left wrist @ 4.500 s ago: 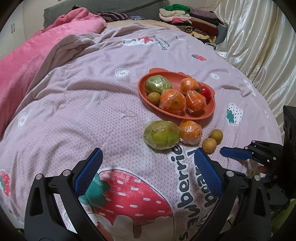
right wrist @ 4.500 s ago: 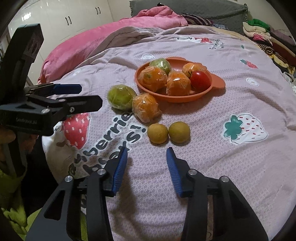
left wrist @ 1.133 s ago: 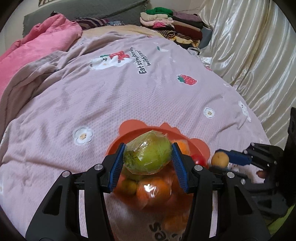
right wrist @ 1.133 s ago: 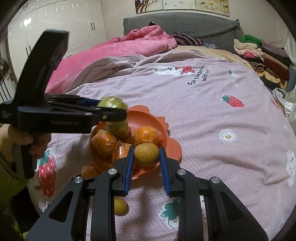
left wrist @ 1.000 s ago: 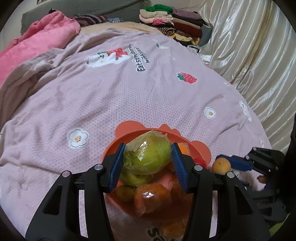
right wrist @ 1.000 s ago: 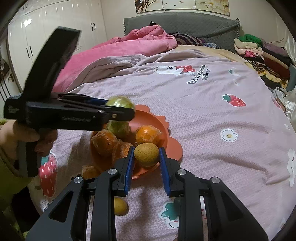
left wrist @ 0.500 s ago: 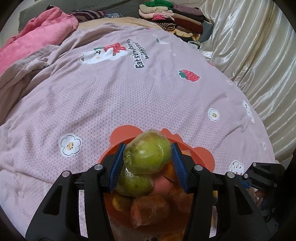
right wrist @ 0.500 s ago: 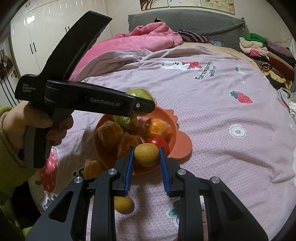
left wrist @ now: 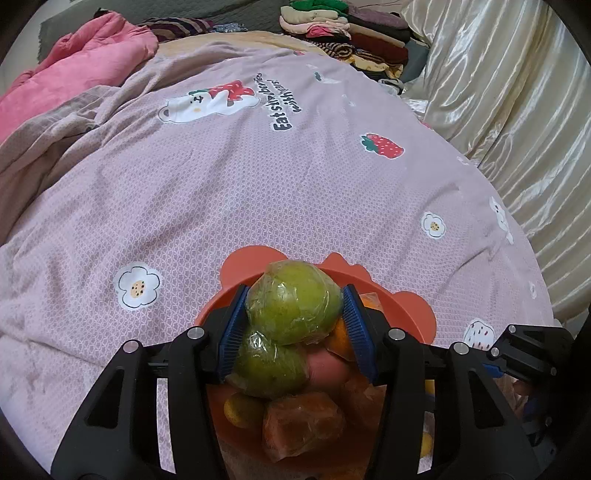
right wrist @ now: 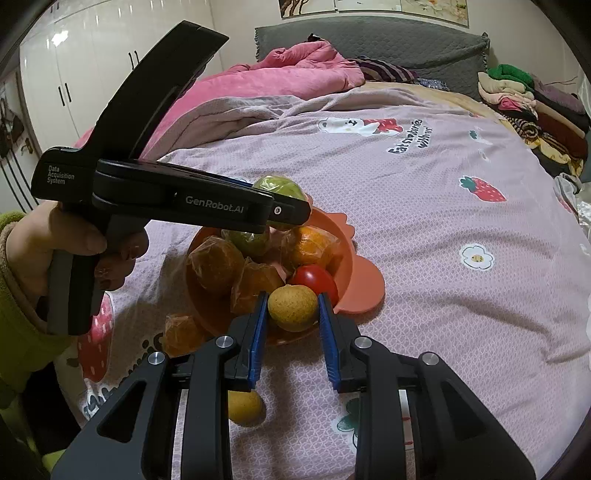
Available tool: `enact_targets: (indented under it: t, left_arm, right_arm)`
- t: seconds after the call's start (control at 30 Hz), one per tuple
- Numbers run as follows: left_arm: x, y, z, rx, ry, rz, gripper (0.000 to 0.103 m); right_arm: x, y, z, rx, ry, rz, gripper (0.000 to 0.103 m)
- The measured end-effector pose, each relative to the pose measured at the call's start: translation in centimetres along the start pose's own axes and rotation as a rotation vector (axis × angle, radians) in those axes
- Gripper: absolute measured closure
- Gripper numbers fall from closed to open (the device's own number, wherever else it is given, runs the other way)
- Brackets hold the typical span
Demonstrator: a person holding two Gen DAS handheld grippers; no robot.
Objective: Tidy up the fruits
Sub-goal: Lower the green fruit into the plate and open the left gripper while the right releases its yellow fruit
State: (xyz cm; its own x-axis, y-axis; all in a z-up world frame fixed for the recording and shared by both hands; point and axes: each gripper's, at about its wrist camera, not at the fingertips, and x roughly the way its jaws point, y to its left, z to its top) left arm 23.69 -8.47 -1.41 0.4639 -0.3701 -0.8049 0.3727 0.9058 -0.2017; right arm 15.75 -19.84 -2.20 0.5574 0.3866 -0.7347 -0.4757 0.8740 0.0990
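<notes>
My left gripper (left wrist: 293, 317) is shut on a plastic-wrapped green fruit (left wrist: 293, 301) and holds it over the orange bowl (left wrist: 410, 314). In the bowl lie another wrapped green fruit (left wrist: 269, 367), wrapped oranges (left wrist: 303, 424) and a small yellow fruit (left wrist: 242, 410). My right gripper (right wrist: 290, 317) is shut on a small yellow-brown fruit (right wrist: 291, 306) at the near rim of the bowl (right wrist: 360, 284), beside a red tomato (right wrist: 314, 278). The left gripper body (right wrist: 177, 199) crosses above the bowl. A wrapped orange (right wrist: 183, 332) and a small yellow fruit (right wrist: 243, 406) lie on the bedspread.
The bowl stands on a pink strawberry-print bedspread (left wrist: 258, 166). A pink quilt (right wrist: 280, 74) is bunched at the head of the bed. Folded clothes (left wrist: 332, 22) are stacked at the far right. A cream curtain (left wrist: 517, 110) hangs along the right side.
Both grippers picked fruit off the bedspread and carried it to the bowl. In the last second the left one moved lower over the bowl and the right one came to the rim.
</notes>
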Motion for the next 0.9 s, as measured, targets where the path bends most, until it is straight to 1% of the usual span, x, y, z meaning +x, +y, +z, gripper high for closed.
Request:
enact_targets:
  t: [0.37, 0.43, 0.53, 0.6, 0.9]
  left_arm:
    - [0.0, 0.1, 0.1, -0.006, -0.001, -0.001, 0.06]
    - [0.0, 0.1, 0.0, -0.007, -0.001, -0.002, 0.06]
    - [0.0, 0.1, 0.0, -0.006, -0.001, -0.001, 0.06]
    - [0.0, 0.1, 0.1, -0.007, -0.001, 0.0, 0.06]
    - [-0.3, 0.4, 0.2, -0.014, -0.011, 0.005, 0.059]
  right_arm:
    - [0.0, 0.1, 0.0, -0.002, -0.001, -0.001, 0.076]
    - [-0.1, 0.1, 0.0, 0.0, -0.002, -0.005, 0.072]
    - [-0.2, -0.1, -0.1, 0.008, -0.004, -0.008, 0.071]
    - [-0.4, -0.2, -0.2, 0.011, -0.007, -0.011, 0.068]
    - [-1.0, -0.3, -0.4, 0.019, -0.012, -0.028, 0.066]
